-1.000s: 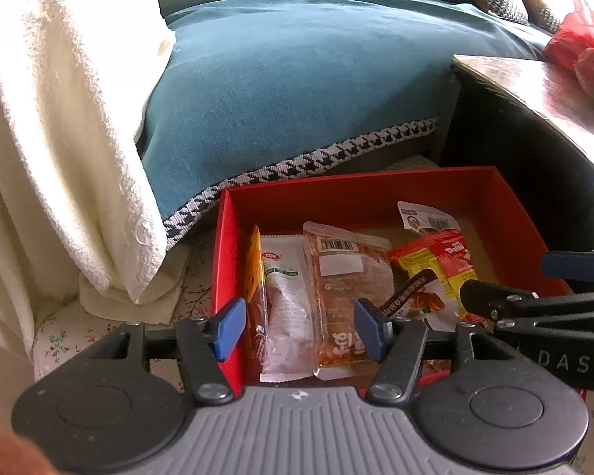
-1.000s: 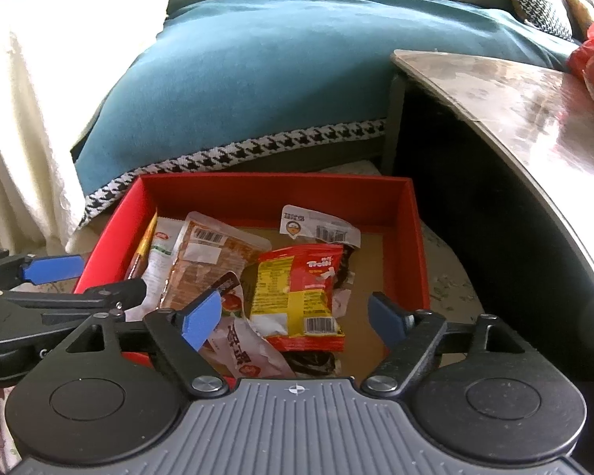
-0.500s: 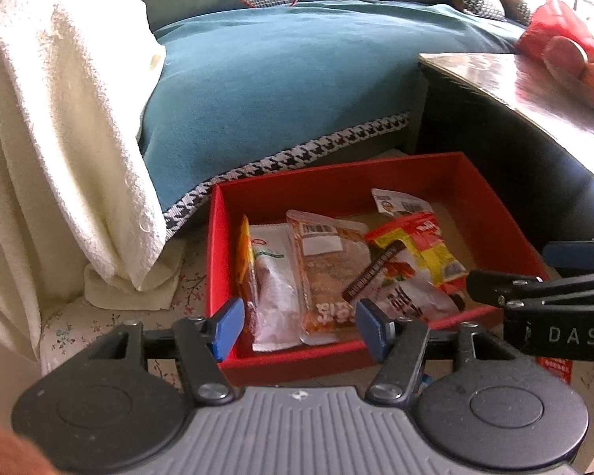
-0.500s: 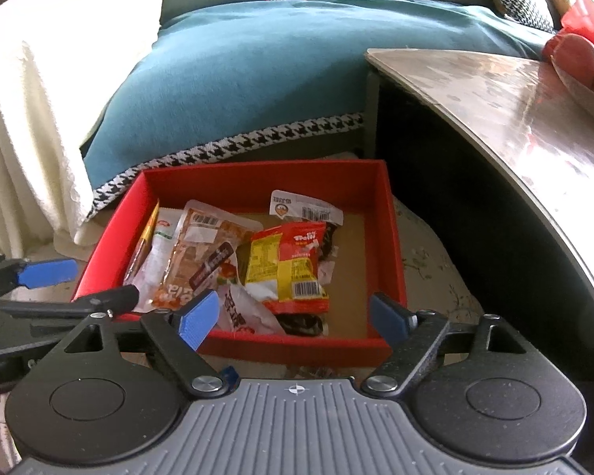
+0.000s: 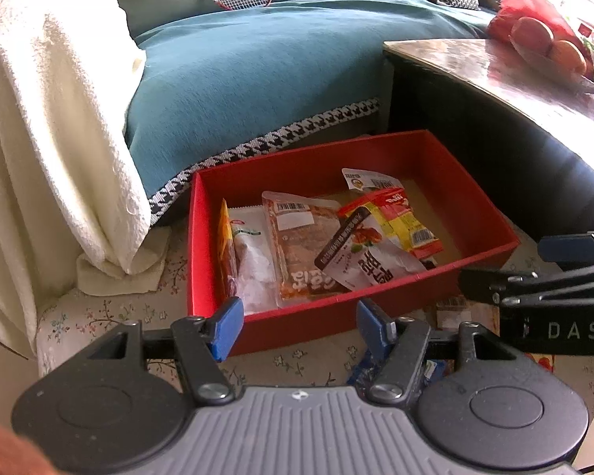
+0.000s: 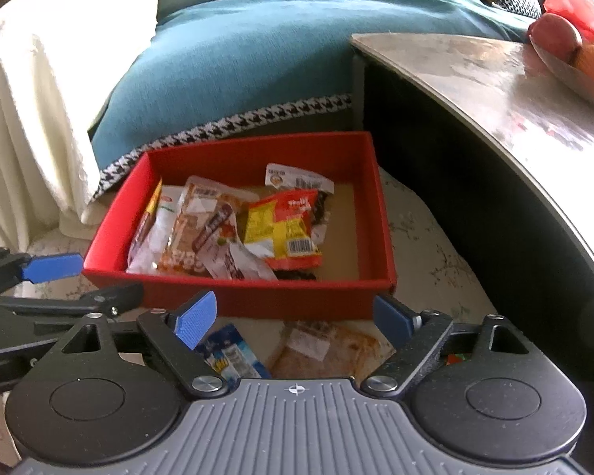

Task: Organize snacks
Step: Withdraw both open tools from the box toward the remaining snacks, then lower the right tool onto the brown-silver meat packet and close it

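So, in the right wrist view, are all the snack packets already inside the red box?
No: a blue packet and a brown packet lie on the floral cloth in front of the red box, outside it.

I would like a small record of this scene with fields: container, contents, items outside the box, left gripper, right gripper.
container: red box on the floral floor covering, beside the sofa
contents: several snack packets, among them a yellow and red packet
items outside the box: blue packet and brown packet on the floor before it
left gripper: open, holds nothing
right gripper: open, jaws have just been opening, nothing between them
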`<state>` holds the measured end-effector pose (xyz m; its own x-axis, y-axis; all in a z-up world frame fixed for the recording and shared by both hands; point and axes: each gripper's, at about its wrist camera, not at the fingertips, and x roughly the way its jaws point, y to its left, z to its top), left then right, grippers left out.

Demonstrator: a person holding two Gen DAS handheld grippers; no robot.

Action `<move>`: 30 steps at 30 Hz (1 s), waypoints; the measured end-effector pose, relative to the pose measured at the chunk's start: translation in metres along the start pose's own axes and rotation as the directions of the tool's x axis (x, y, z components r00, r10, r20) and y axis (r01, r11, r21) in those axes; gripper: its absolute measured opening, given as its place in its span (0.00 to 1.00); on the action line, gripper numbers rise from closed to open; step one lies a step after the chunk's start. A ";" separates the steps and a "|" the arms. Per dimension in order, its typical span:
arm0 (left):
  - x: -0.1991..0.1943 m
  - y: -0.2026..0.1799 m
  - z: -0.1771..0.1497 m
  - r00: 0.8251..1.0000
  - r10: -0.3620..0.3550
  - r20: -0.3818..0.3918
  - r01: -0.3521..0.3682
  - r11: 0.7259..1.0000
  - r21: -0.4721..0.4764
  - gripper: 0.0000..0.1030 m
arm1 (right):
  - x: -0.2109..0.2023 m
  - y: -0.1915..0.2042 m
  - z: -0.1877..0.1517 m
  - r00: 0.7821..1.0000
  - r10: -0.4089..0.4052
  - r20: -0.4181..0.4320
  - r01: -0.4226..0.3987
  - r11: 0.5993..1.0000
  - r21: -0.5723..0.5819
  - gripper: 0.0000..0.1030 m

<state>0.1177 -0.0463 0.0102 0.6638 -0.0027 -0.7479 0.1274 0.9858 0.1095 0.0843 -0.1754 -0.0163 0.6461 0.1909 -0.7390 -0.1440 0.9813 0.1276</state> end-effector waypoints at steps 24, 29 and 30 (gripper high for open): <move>-0.012 -0.025 -0.033 0.998 -0.047 -0.045 0.051 0.995 0.088 0.57 | -0.019 -0.020 -0.079 0.991 -0.079 -0.104 0.084 0.996 0.043 0.93; -0.008 -0.031 -0.041 0.996 -0.048 -0.071 0.056 0.992 0.116 0.61 | -0.017 -0.023 -0.097 0.986 -0.083 -0.145 0.094 0.993 0.071 0.93; -0.008 -0.033 -0.042 0.996 -0.048 -0.075 0.057 0.991 0.123 0.61 | -0.016 -0.024 -0.100 0.985 -0.079 -0.155 0.093 0.992 0.082 0.93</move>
<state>0.0776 -0.0714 -0.0152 0.5997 -0.0370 -0.7994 0.2543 0.9560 0.1465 0.0022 -0.2046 -0.0741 0.5318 0.1063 -0.8402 -0.0212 0.9934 0.1123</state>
